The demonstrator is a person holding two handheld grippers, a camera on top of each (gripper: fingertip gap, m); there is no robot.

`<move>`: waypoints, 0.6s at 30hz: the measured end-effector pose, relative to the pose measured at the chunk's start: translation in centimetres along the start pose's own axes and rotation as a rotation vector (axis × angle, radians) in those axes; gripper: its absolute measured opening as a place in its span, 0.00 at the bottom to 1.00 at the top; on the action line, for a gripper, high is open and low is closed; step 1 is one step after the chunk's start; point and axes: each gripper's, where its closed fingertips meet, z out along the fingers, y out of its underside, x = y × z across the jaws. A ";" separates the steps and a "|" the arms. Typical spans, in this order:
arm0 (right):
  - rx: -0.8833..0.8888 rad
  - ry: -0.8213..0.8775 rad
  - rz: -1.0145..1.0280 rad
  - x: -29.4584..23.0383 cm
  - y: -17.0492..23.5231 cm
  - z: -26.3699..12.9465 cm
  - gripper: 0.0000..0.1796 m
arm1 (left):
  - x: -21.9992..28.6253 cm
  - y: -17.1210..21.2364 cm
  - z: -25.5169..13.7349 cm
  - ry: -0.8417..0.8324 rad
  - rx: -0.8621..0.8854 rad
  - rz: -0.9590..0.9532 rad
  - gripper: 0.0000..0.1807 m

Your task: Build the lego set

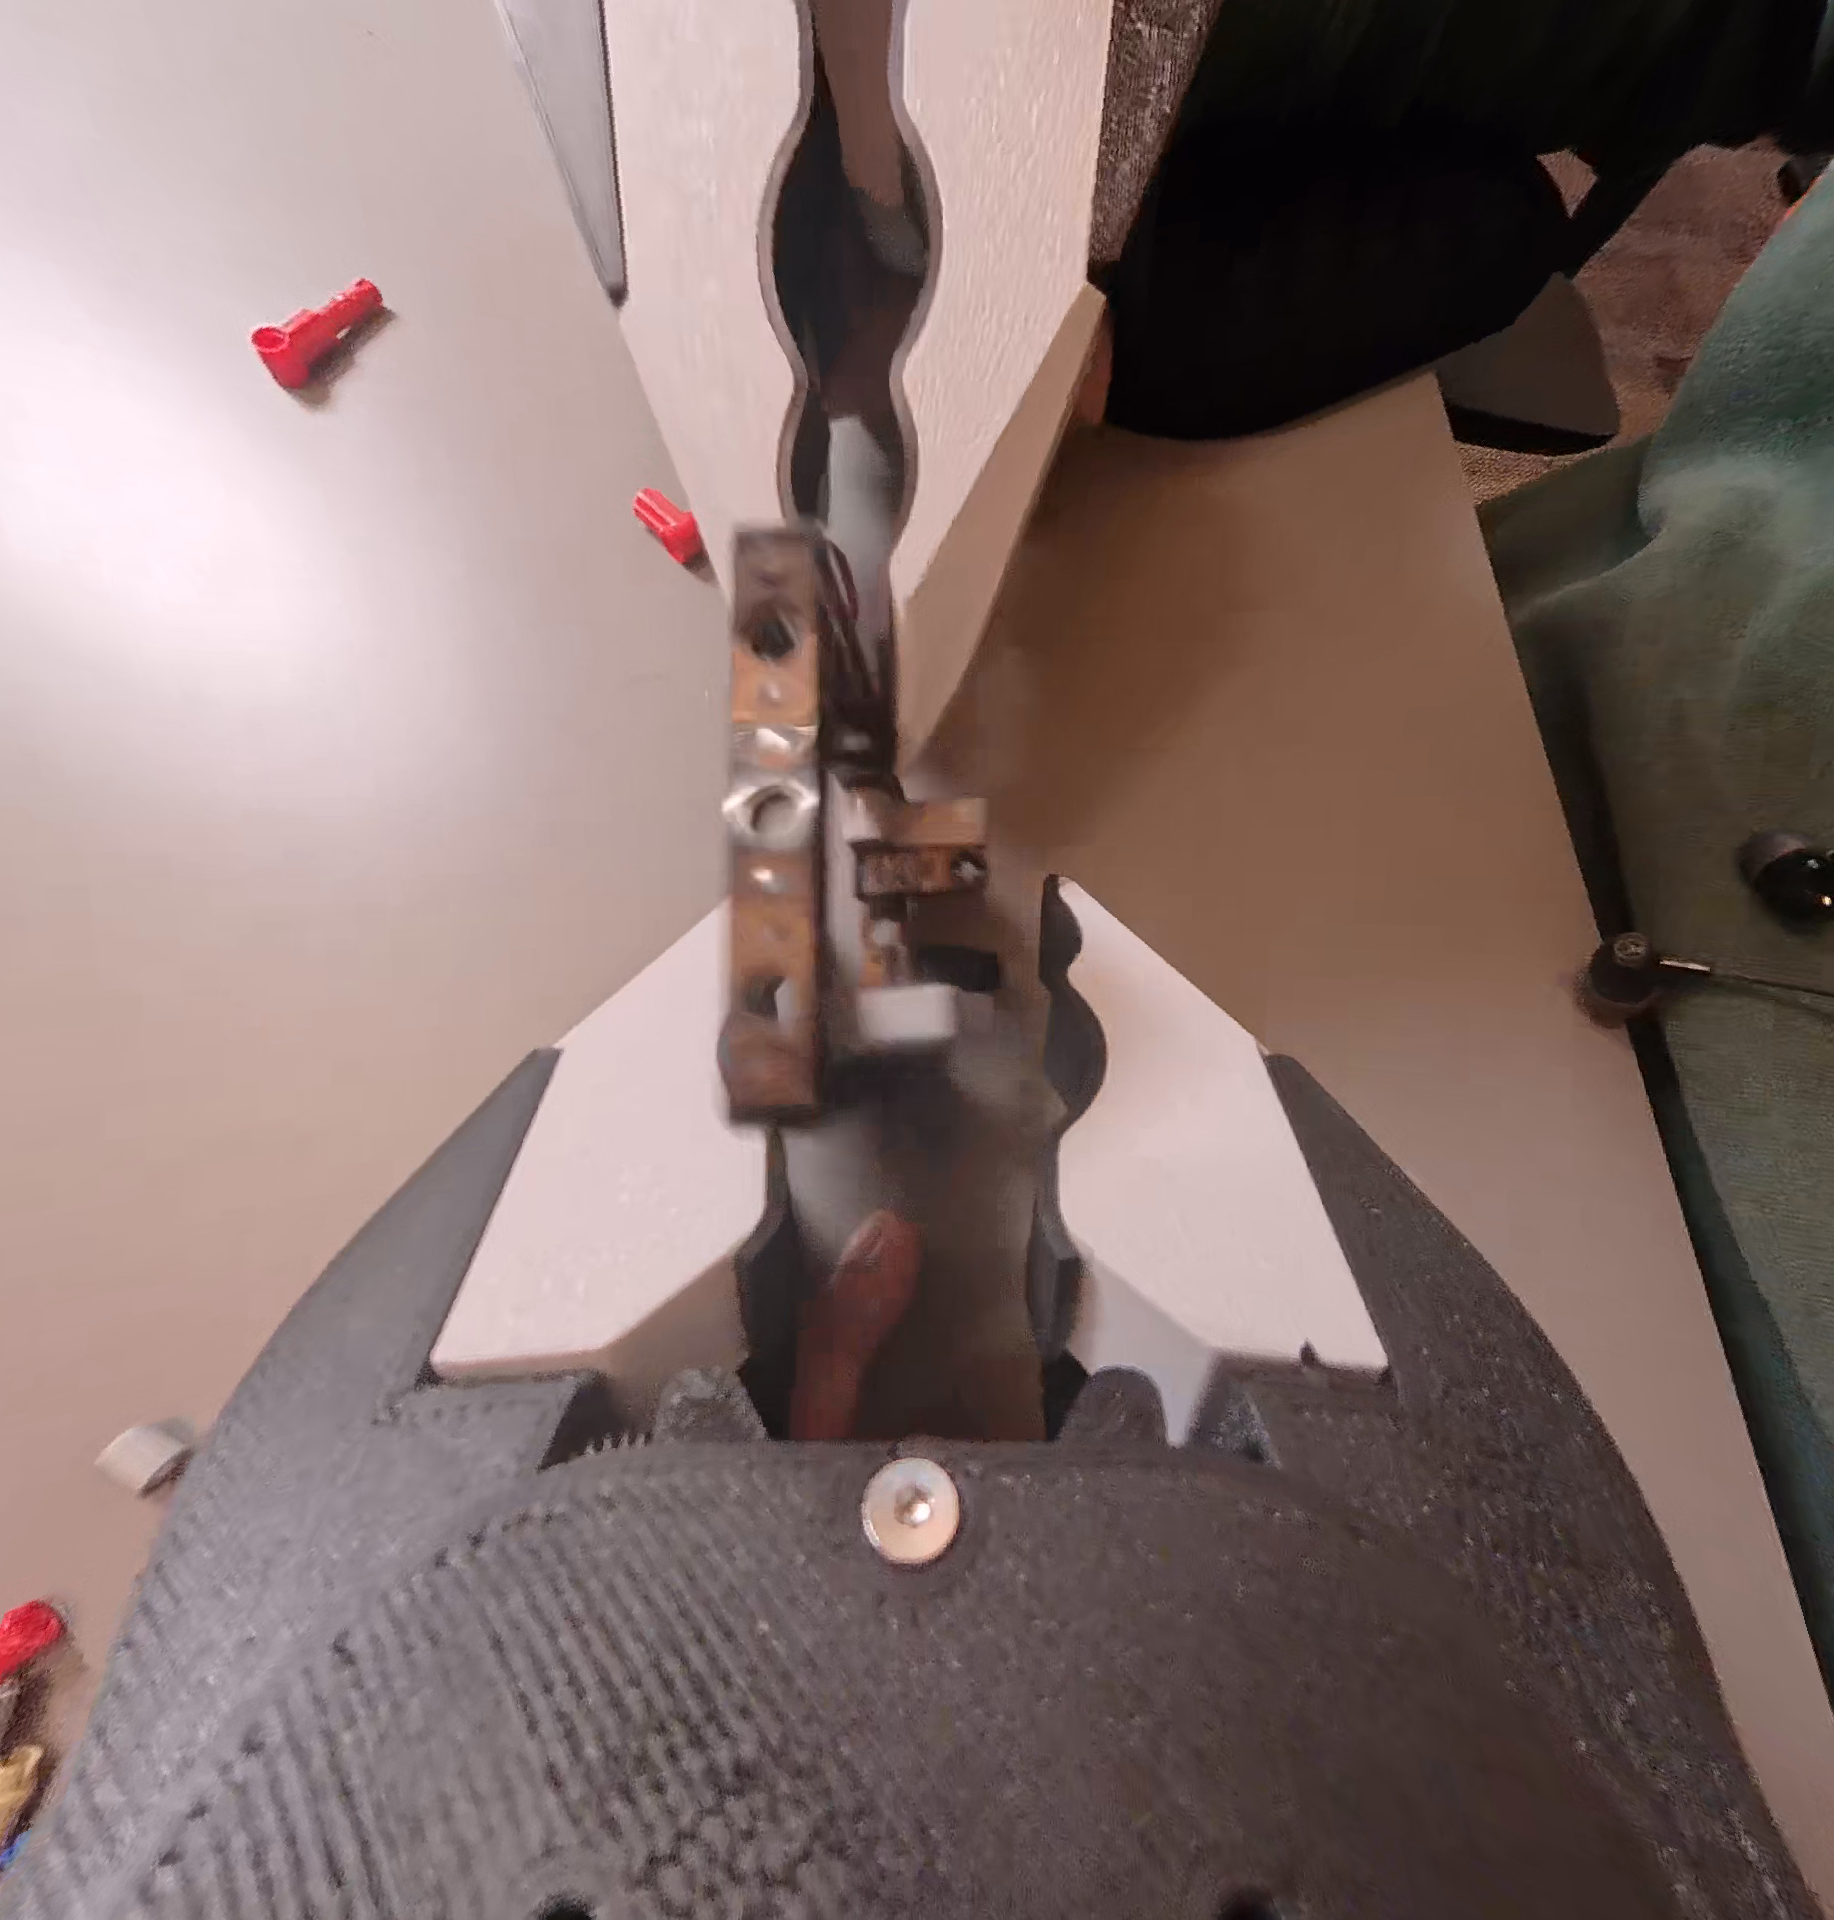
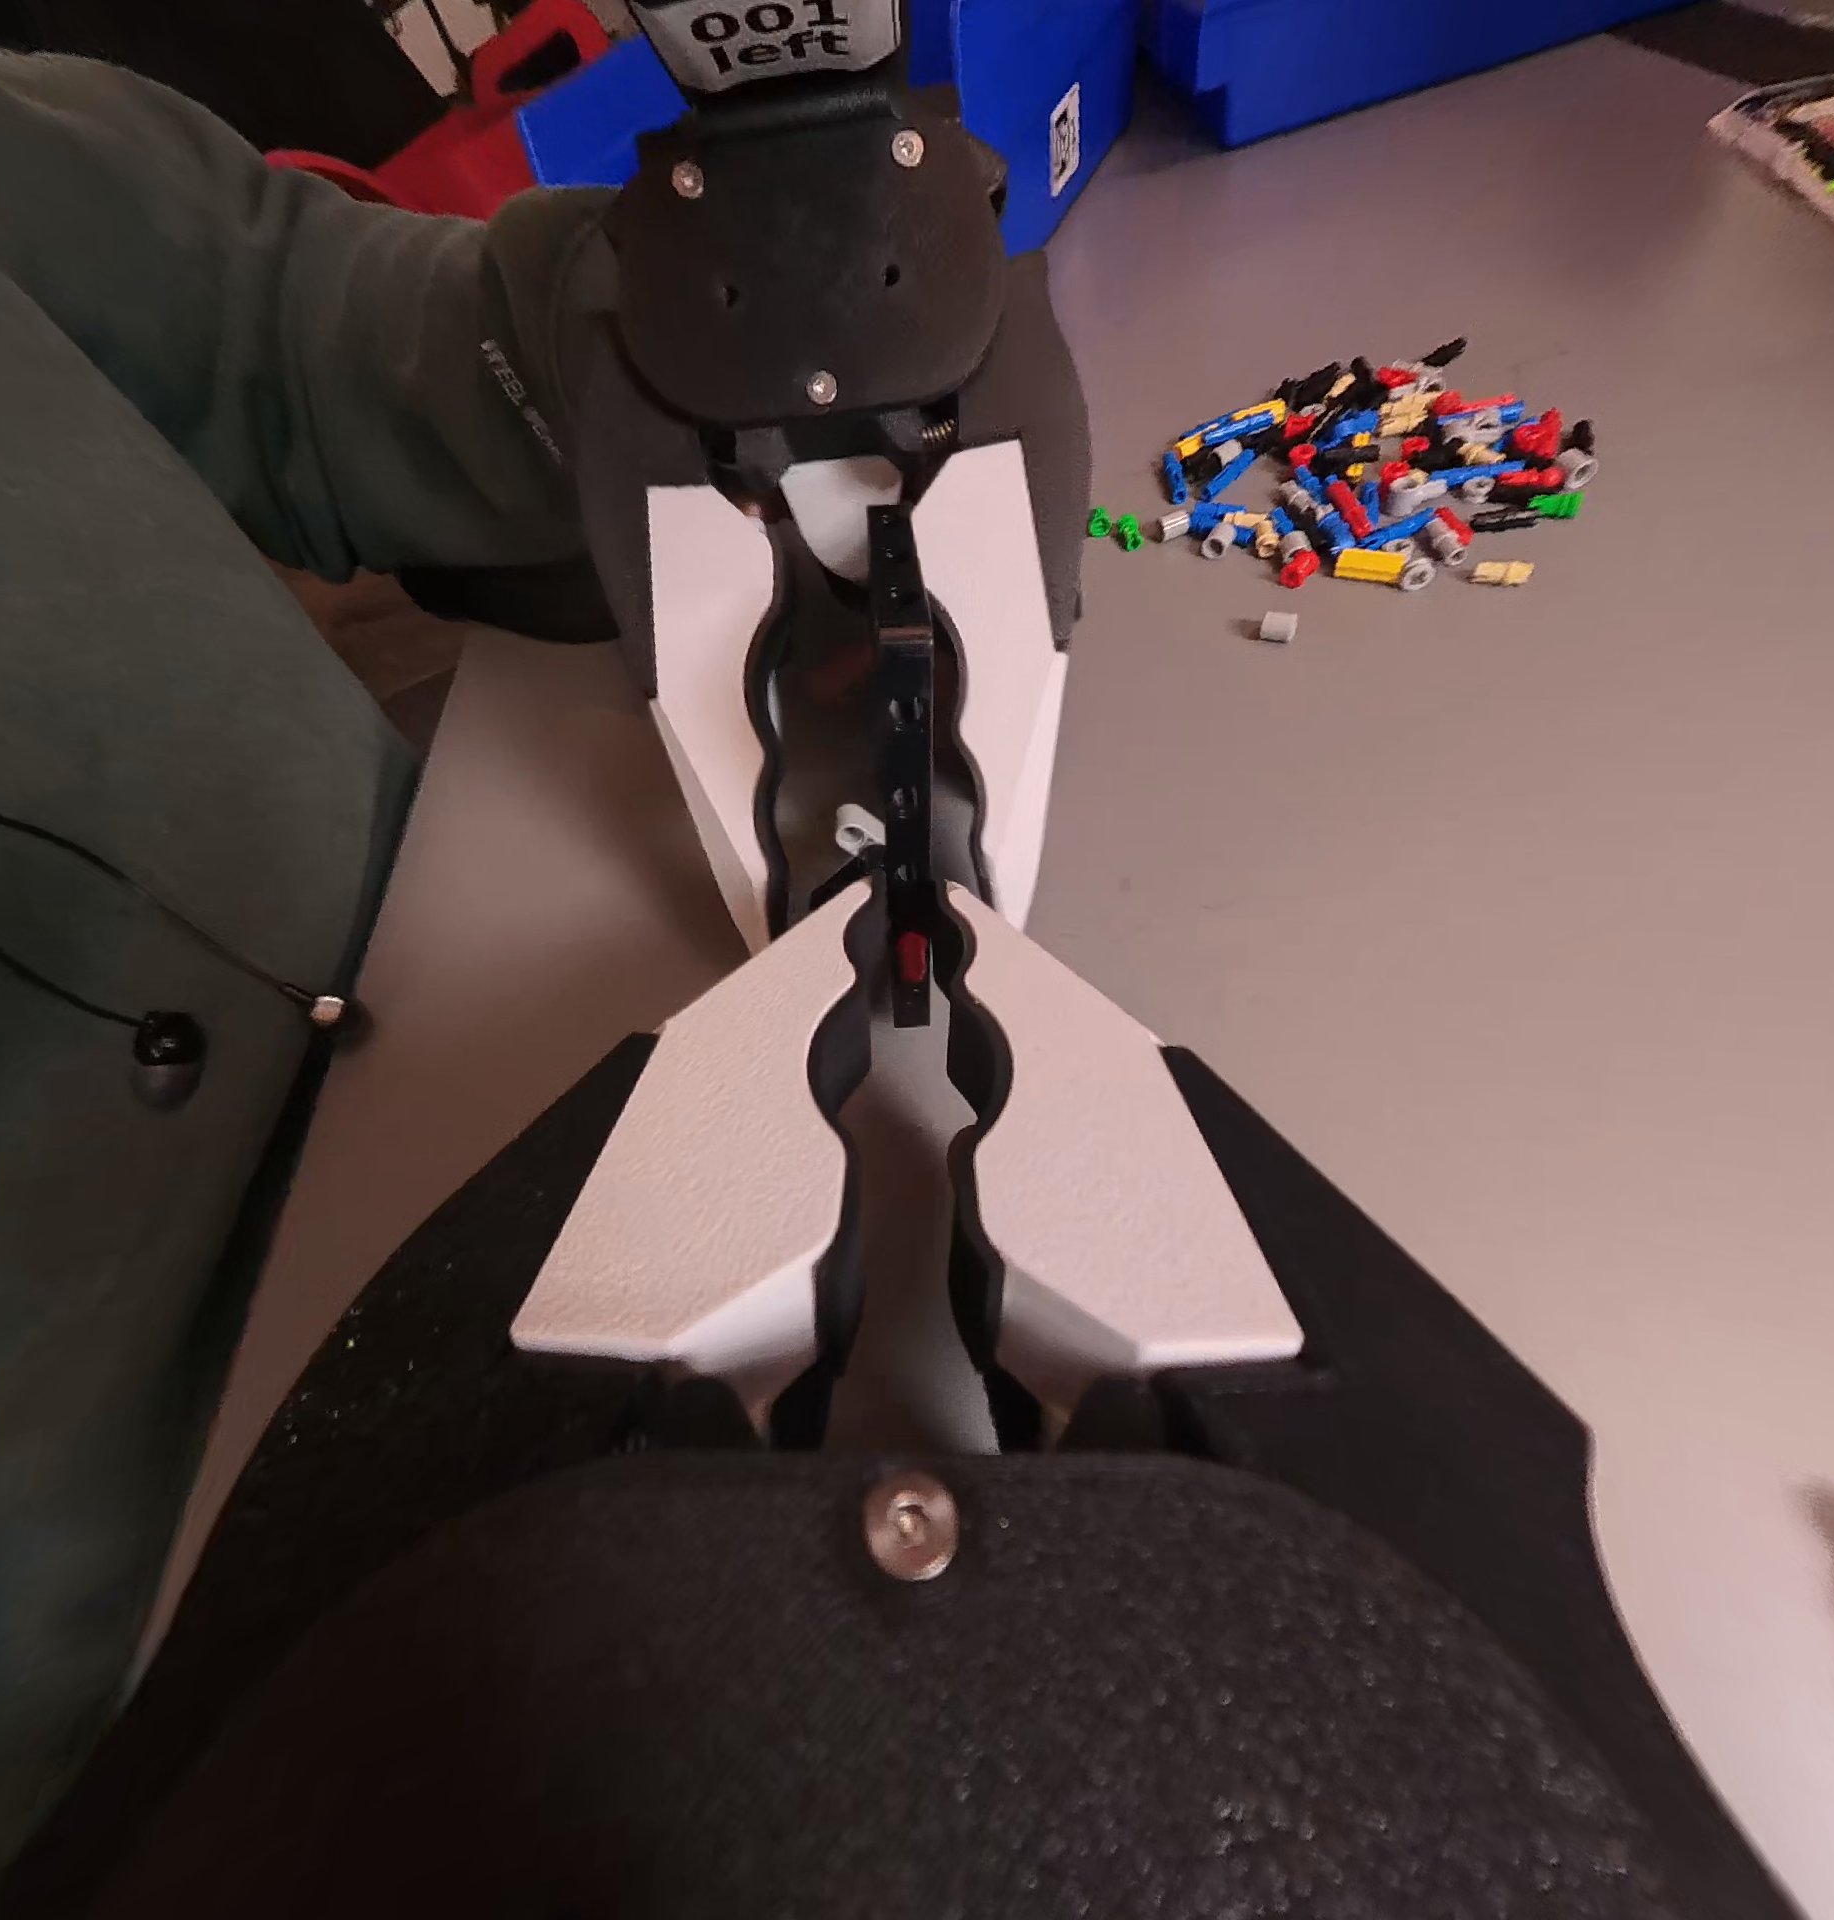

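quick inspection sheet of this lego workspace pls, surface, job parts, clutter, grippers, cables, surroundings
surface: pale grey table, bare around the work.
job's things: black holed beam with a red pin held between both grippers, above the table edge; mixed parts pile.
clutter: stray red pins, small grey piece, booklet at the far corner.
grippers: left gripper and right gripper face tip to tip, both shut on the beam.
cables: nothing seen; only a black drawstring on the green garment.
surroundings: blue boxes, red container.
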 end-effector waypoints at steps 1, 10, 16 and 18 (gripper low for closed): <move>-0.004 0.036 -0.039 0.4 0.1 -0.2 0.03 | 0.0 0.1 -0.2 0.002 0.004 0.005 0.26; -0.041 0.176 -0.041 2.7 0.6 -0.7 0.04 | -2.2 -0.2 -0.4 -0.111 0.056 -0.024 0.10; 0.010 0.349 0.201 4.6 -0.4 -1.2 0.21 | -4.7 -1.4 -1.0 -0.278 0.137 -0.149 0.09; 0.044 0.452 0.205 4.9 -1.1 -0.9 0.21 | -5.0 -1.9 -1.1 -0.319 0.158 -0.149 0.08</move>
